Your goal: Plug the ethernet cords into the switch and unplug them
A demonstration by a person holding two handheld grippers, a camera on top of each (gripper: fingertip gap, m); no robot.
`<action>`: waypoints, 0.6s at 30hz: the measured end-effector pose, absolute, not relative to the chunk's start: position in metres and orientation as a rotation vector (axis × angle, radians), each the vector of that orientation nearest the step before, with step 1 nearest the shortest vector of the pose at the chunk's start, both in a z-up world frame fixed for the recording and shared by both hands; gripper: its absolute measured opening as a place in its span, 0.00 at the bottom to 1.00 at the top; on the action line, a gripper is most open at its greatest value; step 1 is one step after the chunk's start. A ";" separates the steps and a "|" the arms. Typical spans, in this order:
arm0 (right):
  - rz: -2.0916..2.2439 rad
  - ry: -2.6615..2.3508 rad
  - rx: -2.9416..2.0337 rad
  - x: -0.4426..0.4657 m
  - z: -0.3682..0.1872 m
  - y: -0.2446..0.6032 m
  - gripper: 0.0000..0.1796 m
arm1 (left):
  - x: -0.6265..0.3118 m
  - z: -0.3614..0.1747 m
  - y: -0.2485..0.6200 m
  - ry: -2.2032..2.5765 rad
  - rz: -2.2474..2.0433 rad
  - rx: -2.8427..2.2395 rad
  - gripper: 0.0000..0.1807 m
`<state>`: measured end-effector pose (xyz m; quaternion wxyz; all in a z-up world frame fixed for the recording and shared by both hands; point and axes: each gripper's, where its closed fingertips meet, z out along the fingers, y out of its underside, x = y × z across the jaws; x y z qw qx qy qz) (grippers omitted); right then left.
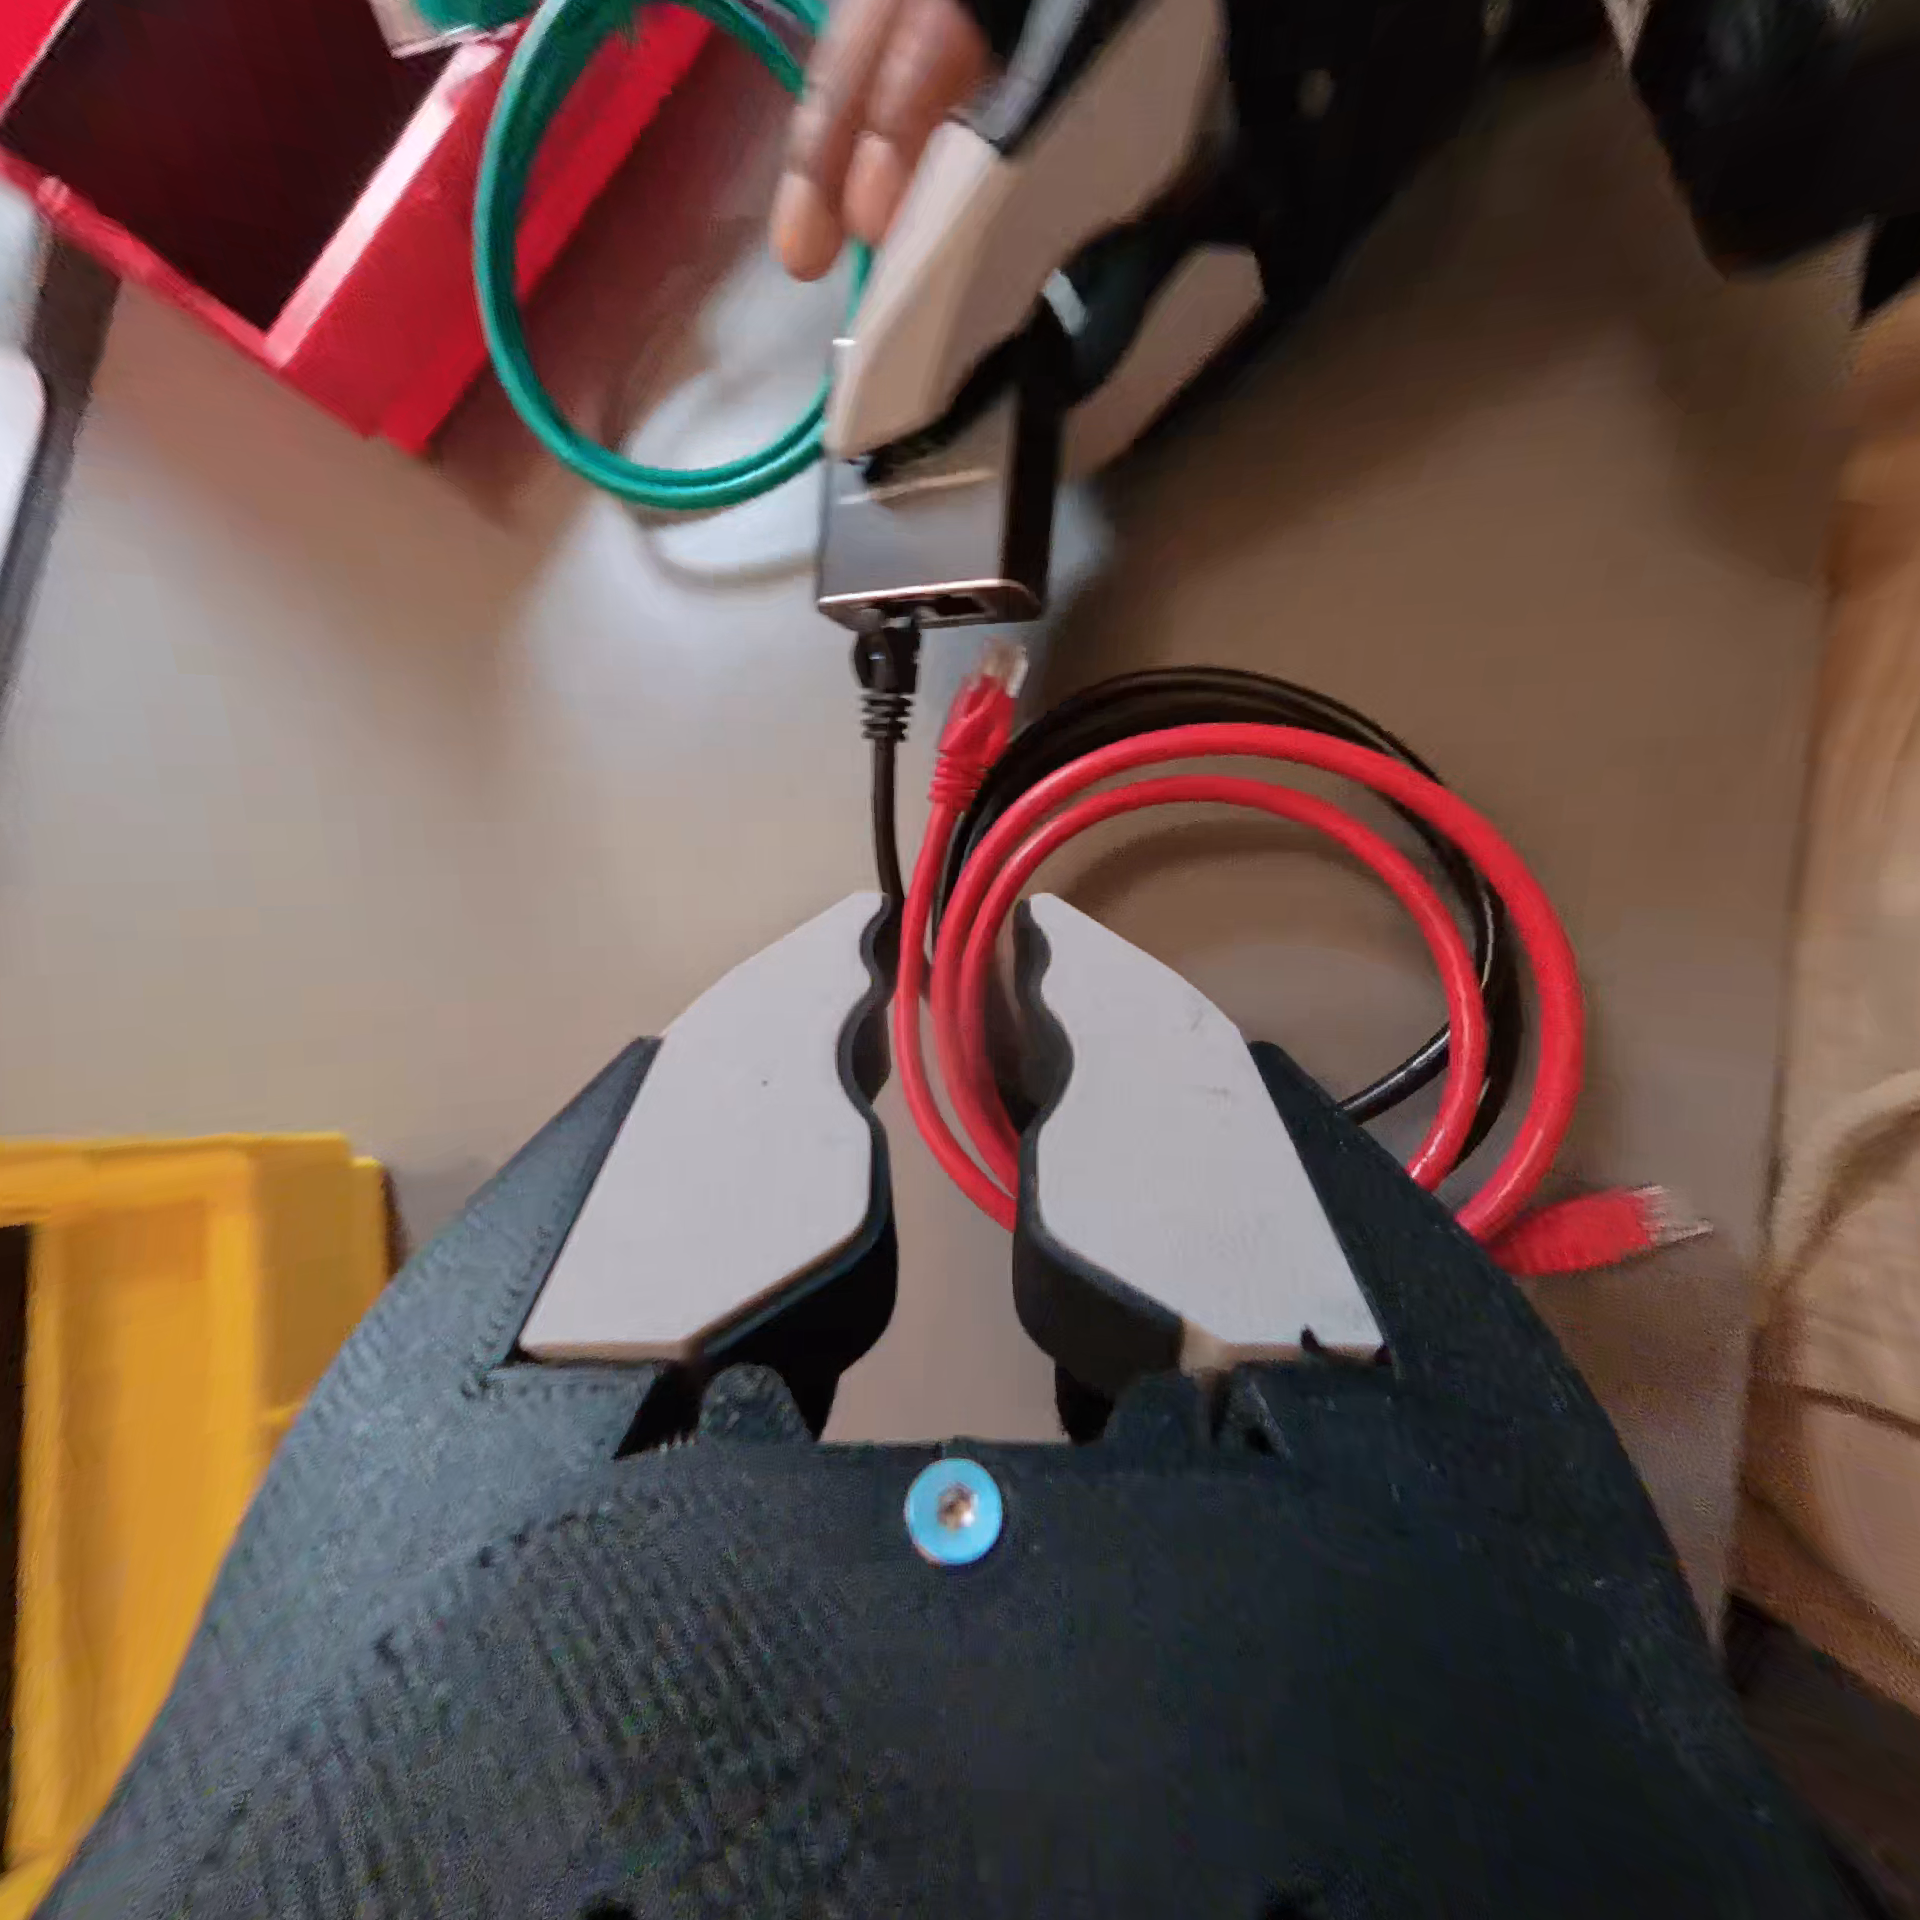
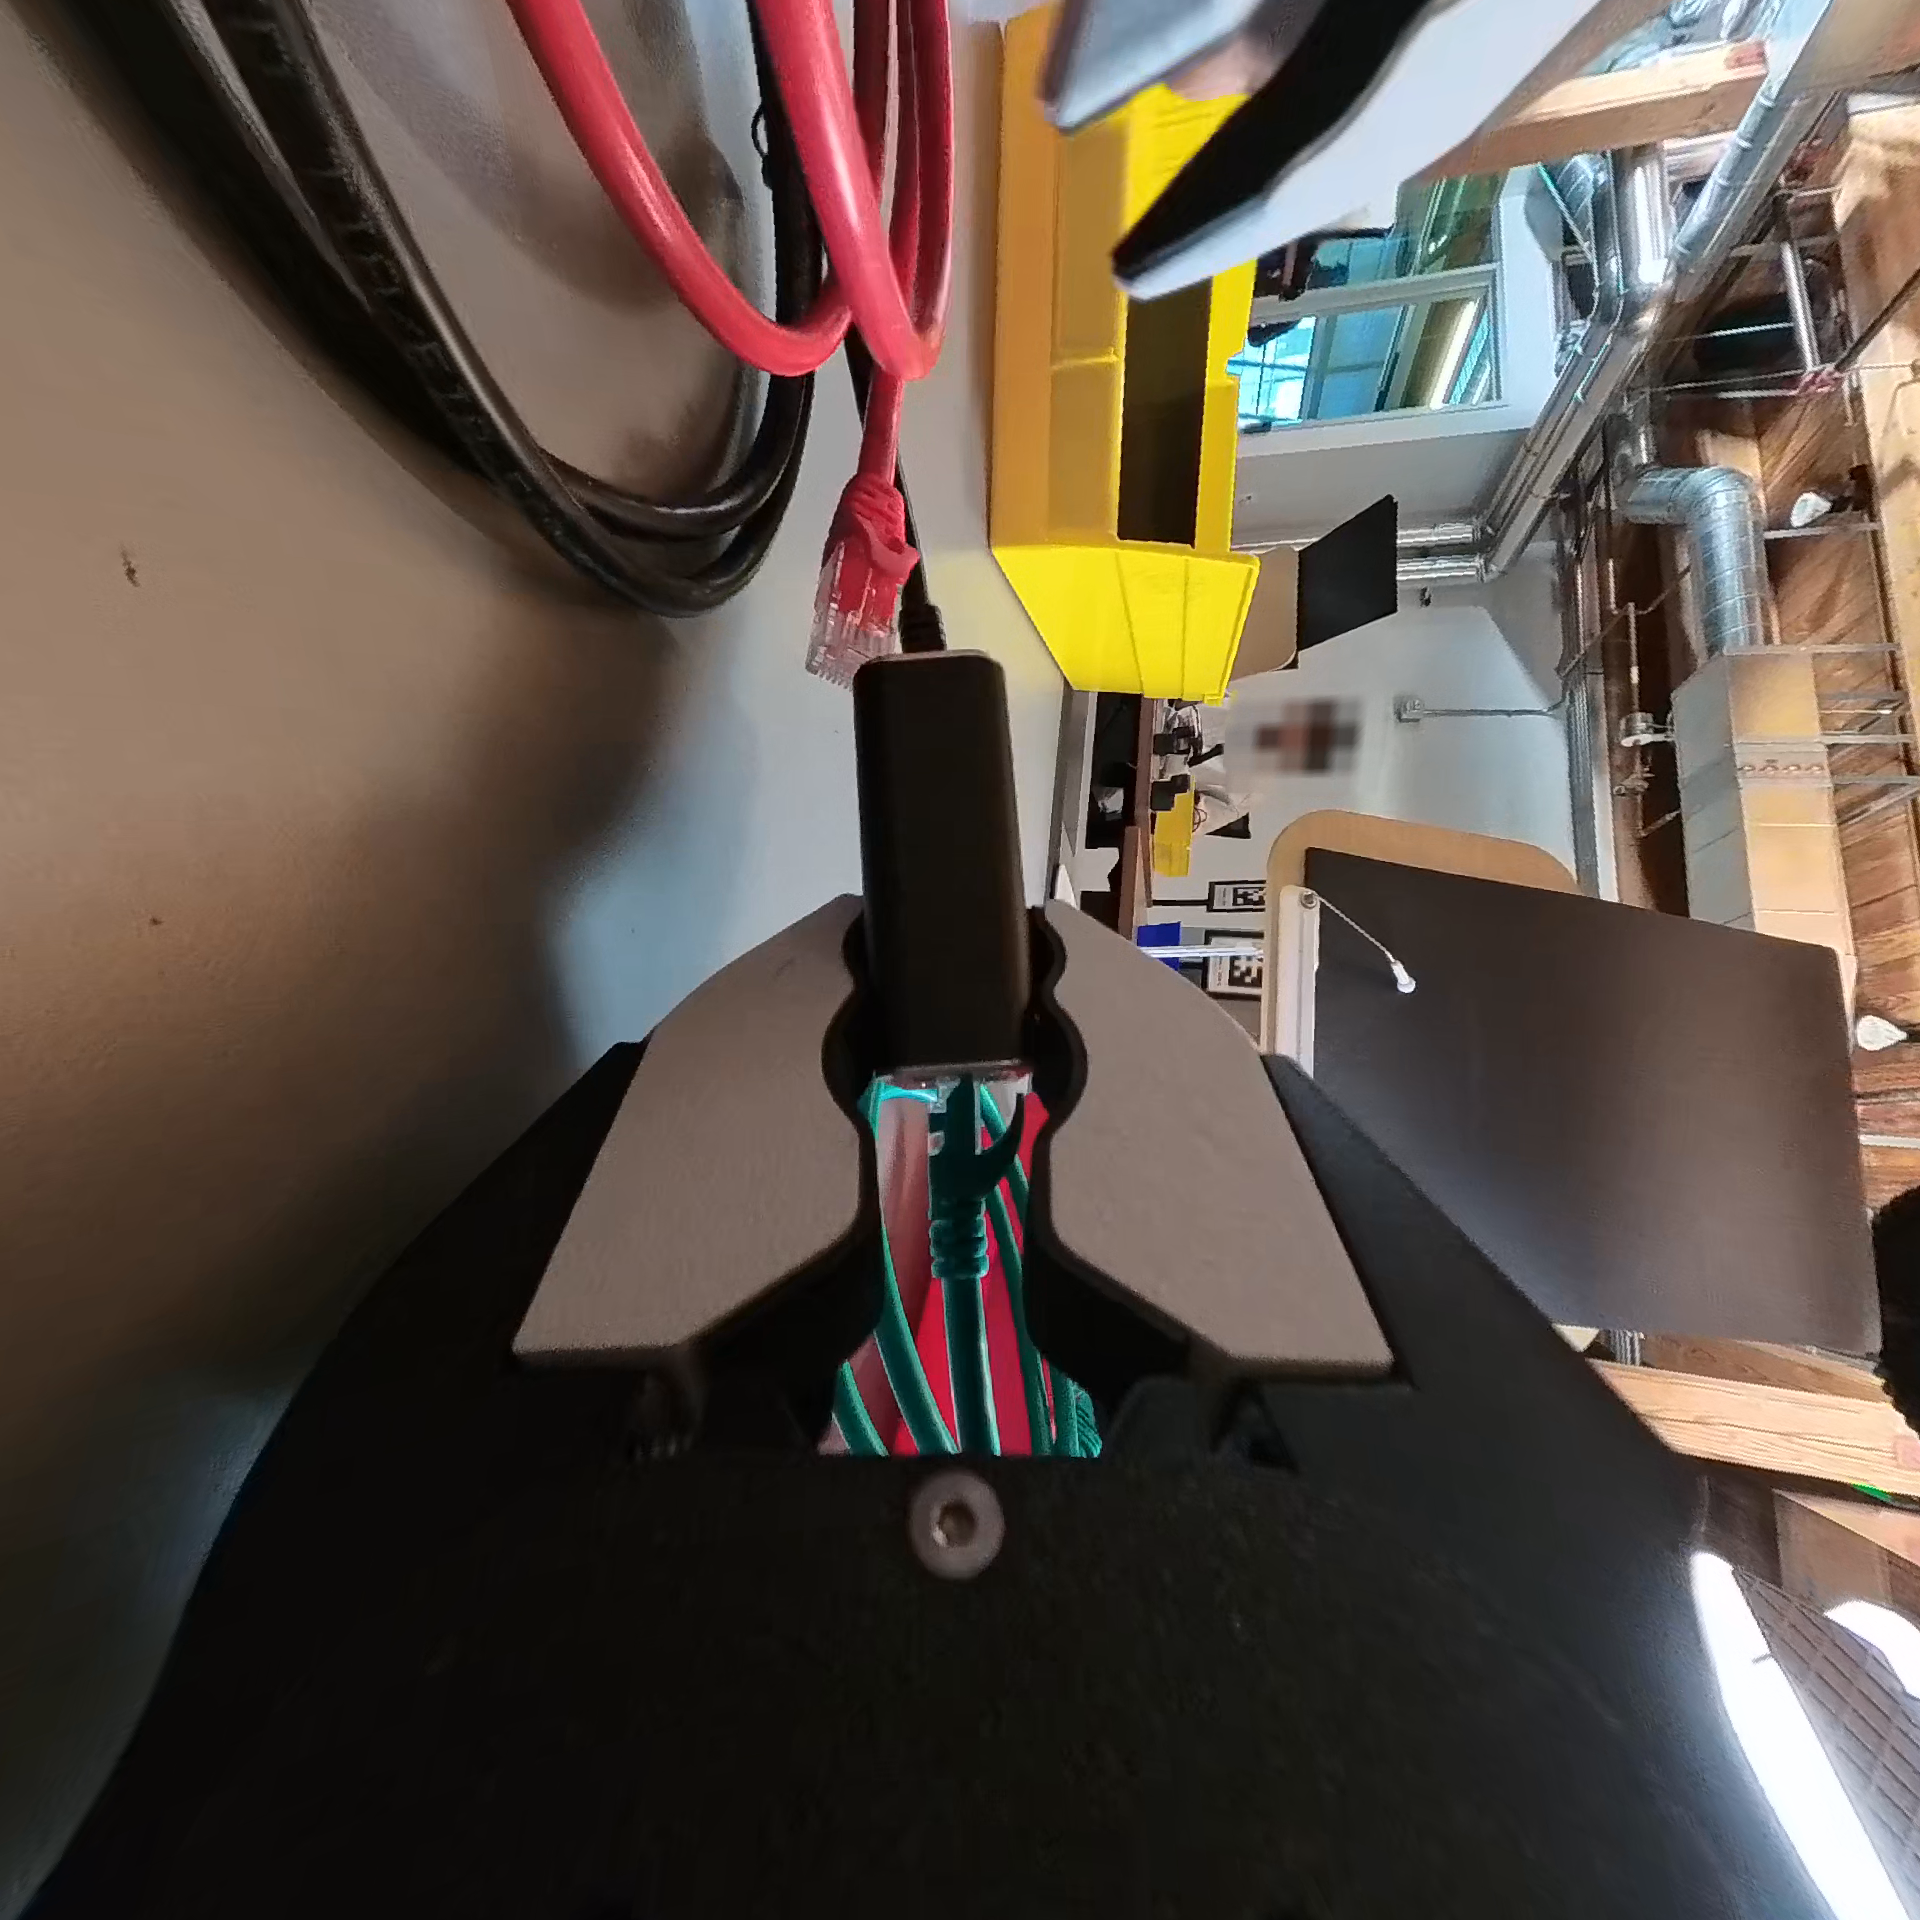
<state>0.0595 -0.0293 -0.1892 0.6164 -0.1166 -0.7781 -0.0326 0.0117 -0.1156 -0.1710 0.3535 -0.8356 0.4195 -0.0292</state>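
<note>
The switch [image 1: 930, 540] is a small black box, and my right gripper [image 1: 966, 436] is shut on it, holding it just above the table. In the right wrist view the switch [image 2: 935, 831] sits clamped between the right gripper's [image 2: 940, 914] jaws. A green cord [image 2: 956, 1216] is plugged into its near end; its loop [image 1: 499, 312] hangs toward the red bin. A black cord [image 1: 885, 686] is plugged into the far end. A red cord [image 1: 1195, 769] lies coiled on the table, its plug [image 1: 977, 707] free beside the switch's empty port. My left gripper [image 1: 951, 925] is open over the red coil.
A red bin [image 1: 312, 208] stands at the far left and a yellow bin [image 1: 177, 1403] at the near left of the beige table [image 1: 416, 779]. A person's hand [image 1: 862, 135] holds the right gripper. A beige cloth [image 1: 1849, 935] lies at the right edge. The red cord's other plug [image 1: 1590, 1231] lies by my right finger.
</note>
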 end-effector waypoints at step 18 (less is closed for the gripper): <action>-0.070 -1.797 -0.286 0.060 -0.189 -0.029 0.15 | 0.017 -0.209 -0.094 1.301 0.330 -2.066 0.15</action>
